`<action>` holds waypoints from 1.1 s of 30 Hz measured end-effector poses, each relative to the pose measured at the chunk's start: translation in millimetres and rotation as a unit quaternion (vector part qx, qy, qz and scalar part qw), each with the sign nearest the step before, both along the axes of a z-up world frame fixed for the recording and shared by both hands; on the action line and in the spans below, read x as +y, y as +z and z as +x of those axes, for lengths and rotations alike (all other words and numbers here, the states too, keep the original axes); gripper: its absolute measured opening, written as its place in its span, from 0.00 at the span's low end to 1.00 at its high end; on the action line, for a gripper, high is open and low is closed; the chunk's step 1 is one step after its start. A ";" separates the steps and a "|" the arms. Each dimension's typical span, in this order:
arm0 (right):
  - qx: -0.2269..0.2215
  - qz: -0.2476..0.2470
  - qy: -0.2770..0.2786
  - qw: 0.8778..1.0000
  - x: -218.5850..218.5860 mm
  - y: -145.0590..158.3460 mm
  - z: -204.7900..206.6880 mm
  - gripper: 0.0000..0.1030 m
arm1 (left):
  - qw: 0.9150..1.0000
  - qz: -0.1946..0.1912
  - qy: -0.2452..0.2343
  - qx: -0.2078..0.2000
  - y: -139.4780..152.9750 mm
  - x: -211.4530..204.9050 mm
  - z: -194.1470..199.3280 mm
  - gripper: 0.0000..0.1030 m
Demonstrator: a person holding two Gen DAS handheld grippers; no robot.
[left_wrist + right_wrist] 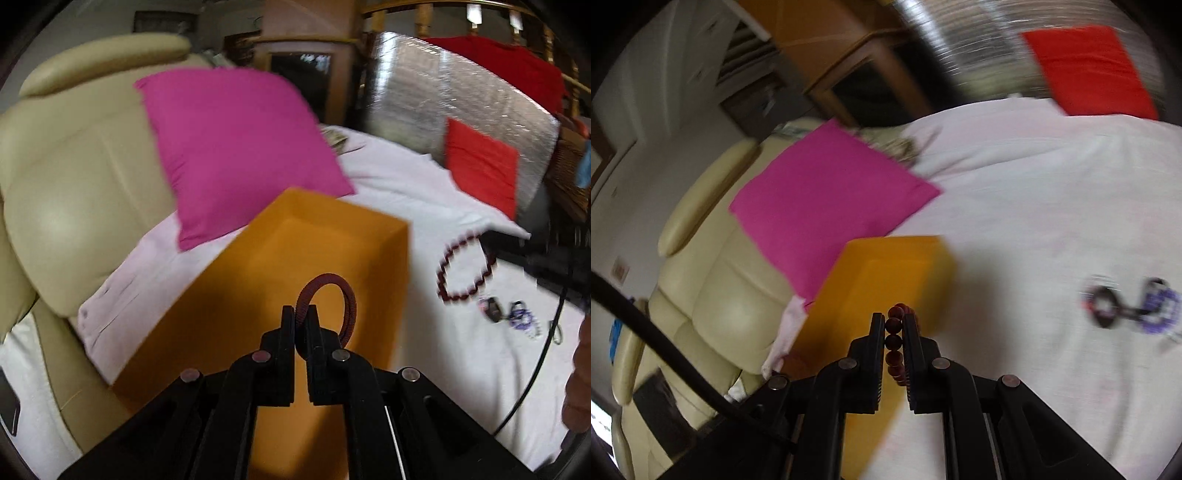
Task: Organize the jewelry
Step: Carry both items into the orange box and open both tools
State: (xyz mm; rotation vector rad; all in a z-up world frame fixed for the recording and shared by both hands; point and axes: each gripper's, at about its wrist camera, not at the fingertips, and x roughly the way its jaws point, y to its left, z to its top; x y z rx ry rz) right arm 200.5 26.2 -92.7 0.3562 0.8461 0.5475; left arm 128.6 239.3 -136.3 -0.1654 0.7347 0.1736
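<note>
Item one, my left gripper (302, 314): fingers pinching a dark red ribbed bangle (332, 295), the loop standing up and curling to the right past the tips, held over the near half of the orange box (295, 258). I judge it is carried edge-on so the ring can drop straight into the open top when the fingers part. Item two, my right gripper (894, 325): fingers closed on a dark red bead bracelet (894, 343), the beads stacked in a line in the gap, a few showing past the tips and the rest trailing back toward the hinge; it too sits just short of the orange box (897, 273), which is the collecting point for both pieces. Item three, the box itself: open-topped, resting on the white sheet (424, 206) of the bed, with a pink cushion (236, 147) just behind it and the cream headboard (74, 184) to the left. Item four, still loose on the sheet to the right, well apart from the box: a bead necklace (466, 269) of dark red and white laid in a ring, and just beyond it a small dark piece (491, 309) and a purple one (520, 317), both too blurred to name. A red cushion (480, 166) lies at the far edge. Both views are smeared by motion, so whether the box already holds anything I cannot tell.
</note>
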 end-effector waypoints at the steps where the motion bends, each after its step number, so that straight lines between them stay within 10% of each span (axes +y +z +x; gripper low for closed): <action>1: -0.003 -0.006 0.012 1.000 21.3 -0.3 2.2 0.10 | 1.000 0.001 0.006 0.005 -5.2 7.4 -1.1 0.05; 10: 0.019 -0.087 0.045 0.995 115.7 -29.0 14.0 0.11 | 0.998 0.002 0.037 0.042 -41.0 39.6 -5.9 0.08; 13: 0.041 -0.103 0.032 0.993 114.0 -37.9 20.9 0.19 | 0.998 -0.008 0.043 0.041 -39.3 42.0 -8.5 0.48; 17: 0.050 -0.127 0.022 0.990 92.2 -18.5 29.2 0.24 | 0.999 0.001 0.050 0.022 -23.8 40.8 -16.9 0.53; 22: 0.018 -0.108 -0.031 0.993 13.1 82.9 40.1 0.29 | 0.999 0.004 0.048 -0.006 5.4 31.7 -28.8 0.59; 23: -0.003 -0.085 -0.059 0.995 -17.6 115.5 37.9 0.39 | 0.999 0.006 0.046 -0.013 11.9 28.2 -31.6 0.62; 24: -0.021 -0.064 -0.084 0.994 -44.3 140.2 34.4 0.82 | 0.999 0.007 0.043 -0.021 20.3 23.0 -35.4 0.63; 25: -0.047 -0.035 -0.121 0.991 -82.8 168.8 26.1 1.00 | 0.999 0.007 0.041 -0.026 25.1 20.7 -36.1 0.63; 27: -0.092 0.000 -0.185 0.978 -138.8 191.5 7.2 1.00 | 0.999 0.012 0.032 -0.038 40.3 8.4 -41.5 0.63; 33: 0.070 0.011 -0.281 0.957 -284.7 110.3 -8.9 1.00 | 0.997 0.045 -0.013 -0.068 77.1 -46.1 -44.6 0.65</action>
